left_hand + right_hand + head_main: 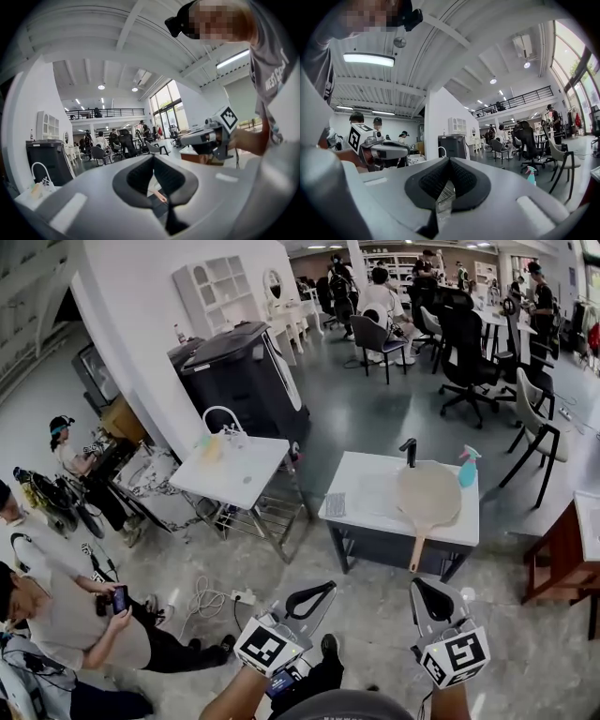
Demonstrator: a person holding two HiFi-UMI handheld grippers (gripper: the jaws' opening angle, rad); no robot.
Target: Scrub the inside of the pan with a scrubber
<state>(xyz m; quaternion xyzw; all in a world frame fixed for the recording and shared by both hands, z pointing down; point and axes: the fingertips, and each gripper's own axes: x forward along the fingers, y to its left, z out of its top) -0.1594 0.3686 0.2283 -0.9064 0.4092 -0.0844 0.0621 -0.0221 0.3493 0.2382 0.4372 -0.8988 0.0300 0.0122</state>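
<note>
My left gripper (323,590) is closed, its two black pads meeting at the tips with nothing between them. The left gripper view shows only the open hall beyond. My right gripper (427,585) is closed and empty as well, the pads pressed tip to tip. Both hang low in front of me, side by side and apart, well short of the counter (367,521) ahead.

The pan (428,491) lies on that counter's right half. It is a pale tan round pan, and its long wooden handle reaches over the near edge toward me. Neither gripper touches it. Just behind it stands a black tap-like post (409,452), and beside that, at the far right corner, a teal spray bottle (468,468) stands upright. At the counter's left edge lies a flat grey pad (335,505) (perhaps the scrubber, though I cannot tell from here), well apart from the pan.

To the left stands a second white counter (239,479) with a white arched frame (222,418) at its far side. A person (70,620) sits on the floor at my left, holding a phone.
</note>
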